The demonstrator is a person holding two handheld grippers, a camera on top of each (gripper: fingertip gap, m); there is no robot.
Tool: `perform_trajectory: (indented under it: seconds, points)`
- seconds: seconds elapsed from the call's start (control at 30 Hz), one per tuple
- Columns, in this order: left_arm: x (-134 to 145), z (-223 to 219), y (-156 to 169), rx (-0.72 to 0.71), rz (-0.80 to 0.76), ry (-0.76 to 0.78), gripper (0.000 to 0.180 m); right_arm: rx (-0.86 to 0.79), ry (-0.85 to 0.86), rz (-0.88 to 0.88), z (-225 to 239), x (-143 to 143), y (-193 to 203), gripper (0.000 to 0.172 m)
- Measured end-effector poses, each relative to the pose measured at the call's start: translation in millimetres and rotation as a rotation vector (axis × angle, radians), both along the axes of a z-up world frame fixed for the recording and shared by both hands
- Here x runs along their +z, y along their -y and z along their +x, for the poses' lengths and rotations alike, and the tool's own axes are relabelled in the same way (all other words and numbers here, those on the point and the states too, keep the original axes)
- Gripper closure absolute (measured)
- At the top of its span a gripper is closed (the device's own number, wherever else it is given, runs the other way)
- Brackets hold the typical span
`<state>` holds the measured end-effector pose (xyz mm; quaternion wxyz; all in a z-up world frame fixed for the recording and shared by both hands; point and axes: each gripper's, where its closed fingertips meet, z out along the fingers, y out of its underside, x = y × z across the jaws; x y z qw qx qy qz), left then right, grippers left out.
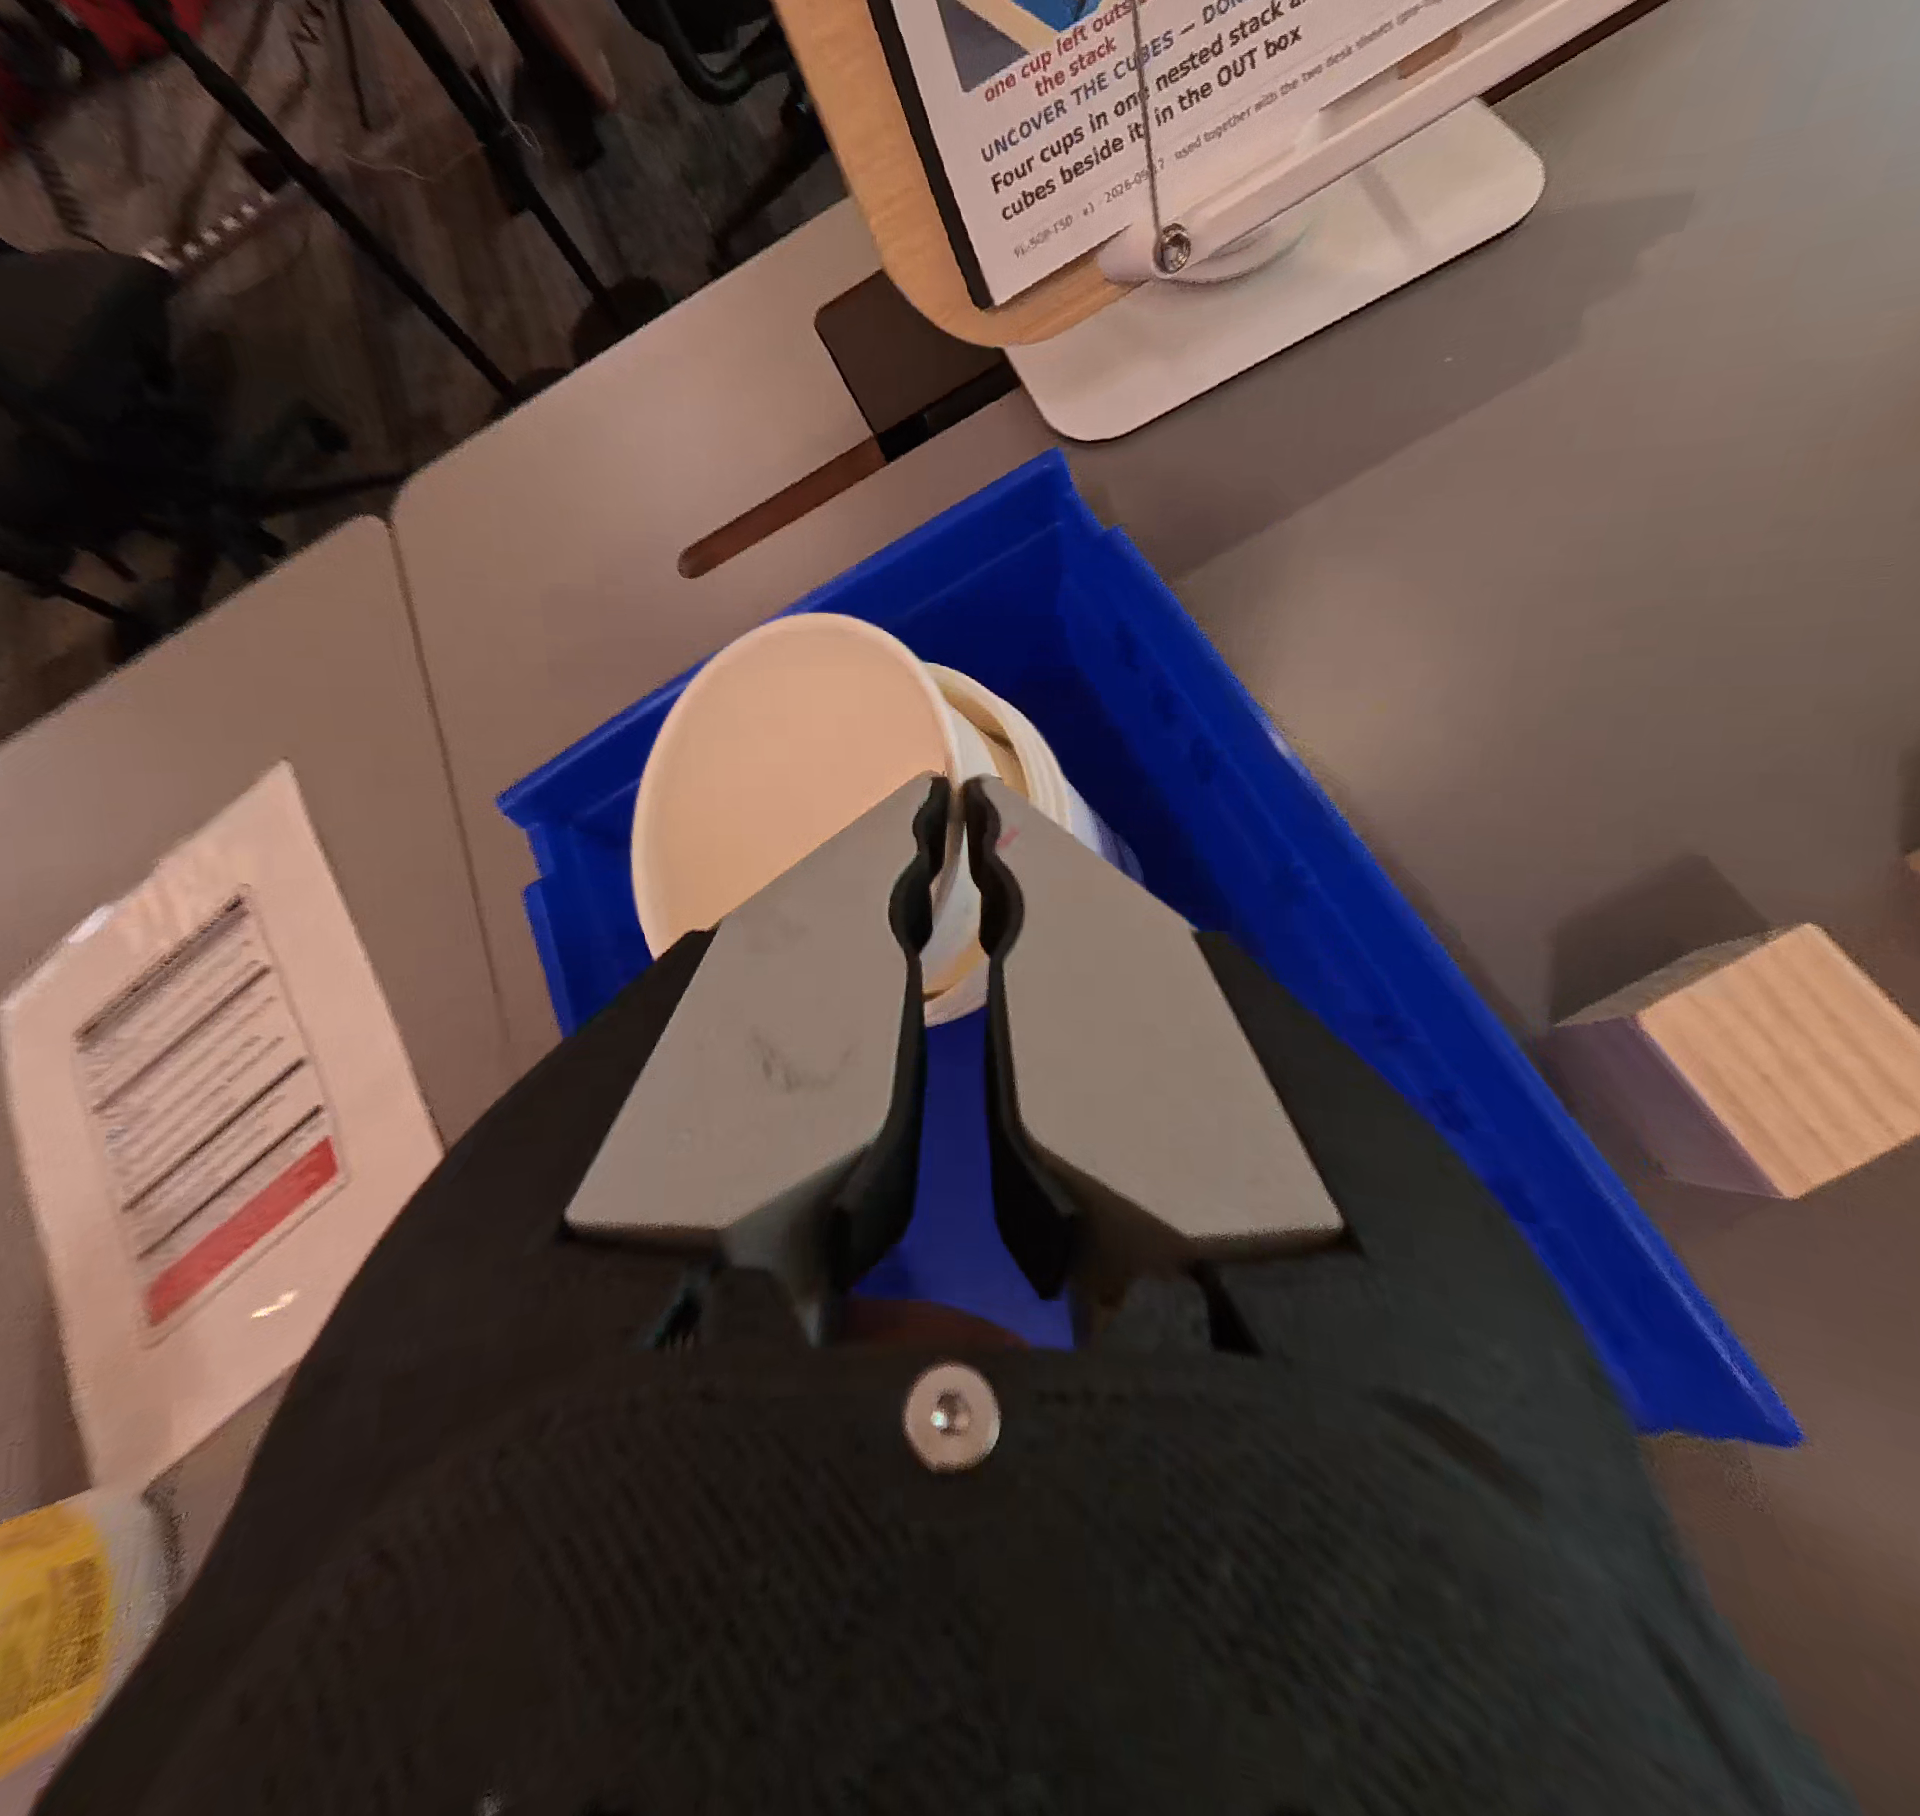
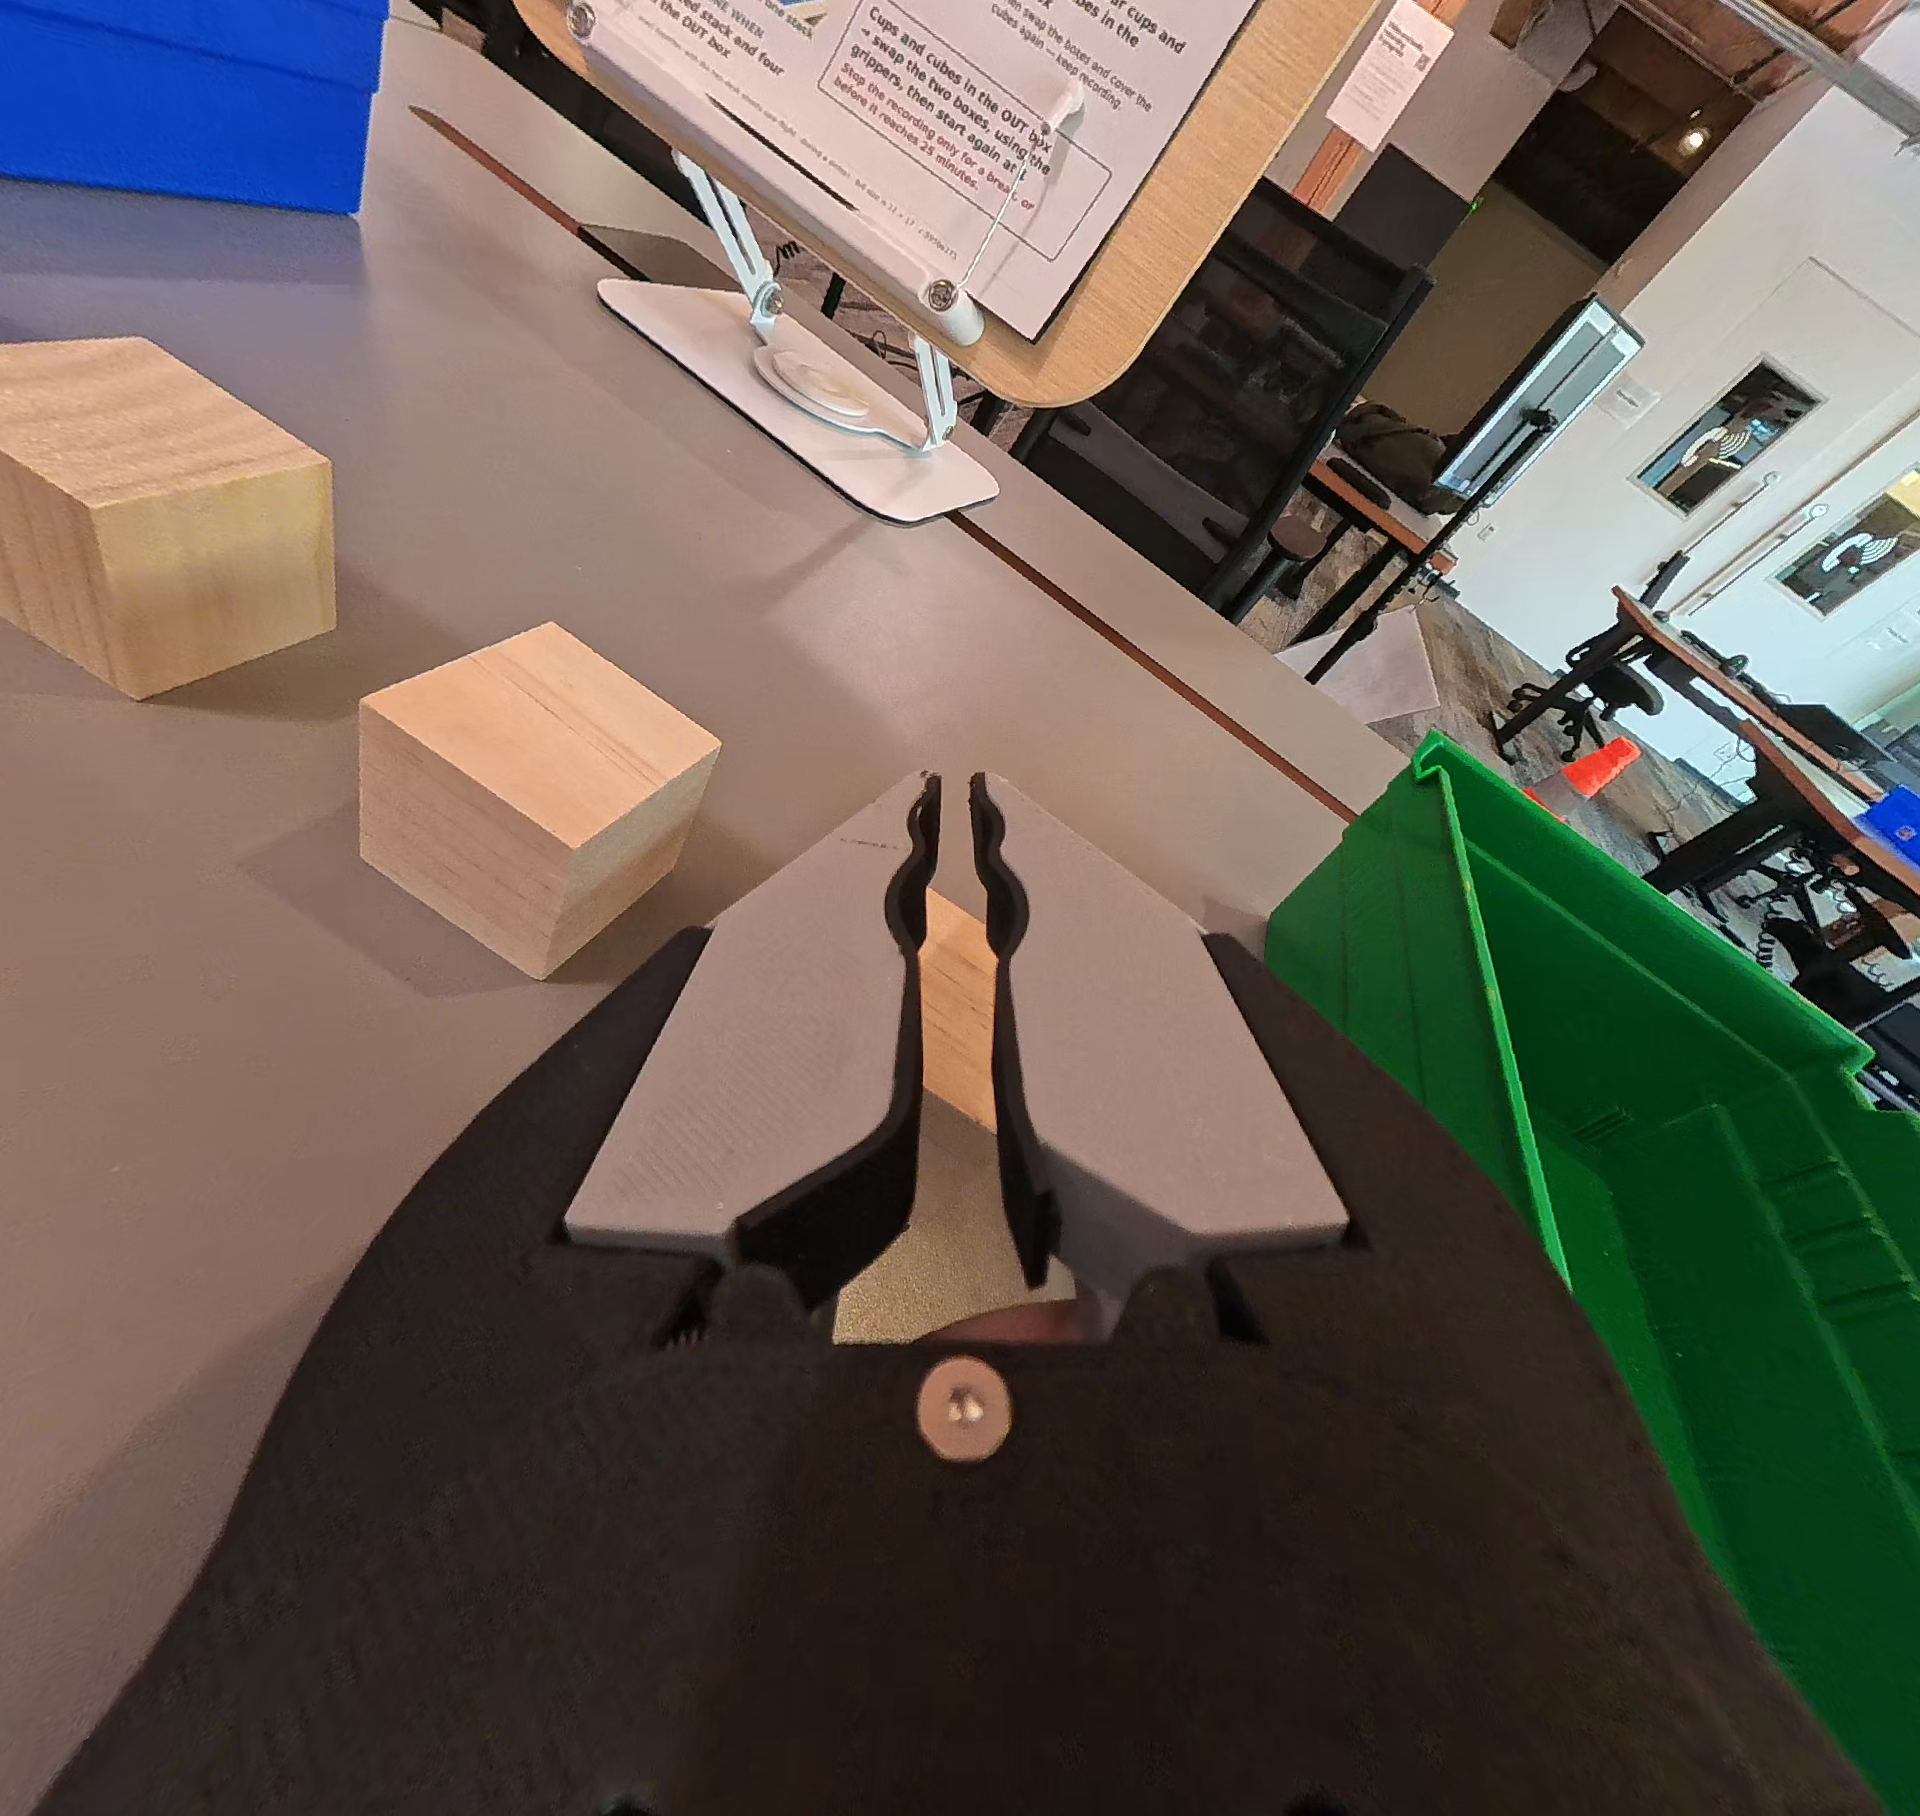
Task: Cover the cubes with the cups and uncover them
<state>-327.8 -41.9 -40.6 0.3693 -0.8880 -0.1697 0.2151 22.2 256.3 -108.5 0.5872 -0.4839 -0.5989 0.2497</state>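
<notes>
Left tongs (image 1: 954, 792) pinched on a smooth paper cup's (image 1: 790, 779) rim over ribbed nested cups (image 1: 1039, 774) (blurred), right tongs (image 2: 952, 781) nearly closed, bare, half-hiding a grainy wooden cube (image 2: 958, 1008).

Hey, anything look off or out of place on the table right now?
One thing: over the blue bin, the left gripper holds a paper cup by its rim, tilted off the nested cup stack. The wooden cubes sit upright, uncovered.
</notes>
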Motion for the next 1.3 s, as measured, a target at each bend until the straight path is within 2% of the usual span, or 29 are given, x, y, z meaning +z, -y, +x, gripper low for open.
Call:
perform_trajectory:
  seconds: [0.13,0.3,0.47,0.57,0.73,0.8,0.97,1.07,1.17,1.3]
  points:
    - [24.9,3.9,-3.1,0.003,-0.073,-0.194,0.178,-0.001,0.003,0.003,-0.2,-0.9,-0.1,0.169]
    - [82.9,32.3,-21.0,-0.01,-0.017,-0.438,0.178,0.006,-0.006,-0.013,-0.1,0.2,0.3,0.169]
    - [139.1,121.2,-62.1,-0.169,0.166,-0.614,0.178,0.136,-0.048,-0.134,-1.6,6.2,20.6,0.166]
    - [154.5,187.2,-88.7,-0.299,0.378,-0.573,0.178,0.241,-0.086,-0.225,-0.4,13.4,34.7,0.164]
    - [133.9,287.0,-139.0,-0.529,0.701,-0.382,0.179,0.47,-0.15,-0.371,5.2,27.9,68.5,0.162]
    - [121.8,312.7,-153.8,-0.569,0.792,-0.353,0.179,0.542,-0.157,-0.43,7.7,30.2,77.3,0.16]
    - [98.4,372.2,-169.6,-0.751,1.033,-0.312,0.179,0.697,-0.142,-0.612,12.6,34.1,95.2,0.149]
    - [83.3,380.1,-173.5,-0.77,1.106,-0.282,0.179,0.74,-0.179,-0.684,15.7,42.2,95.4,0.143]
    - [74.7,380.5,-173.4,-0.79,1.169,-0.158,0.179,0.774,-0.239,-0.794,19.3,54.1,88.5,0.142]
    - [63.5,386.2,-180.1,-0.83,1.135,-0.096,0.178,0.835,-0.294,-0.998,23.9,66.7,75.8,0.142]
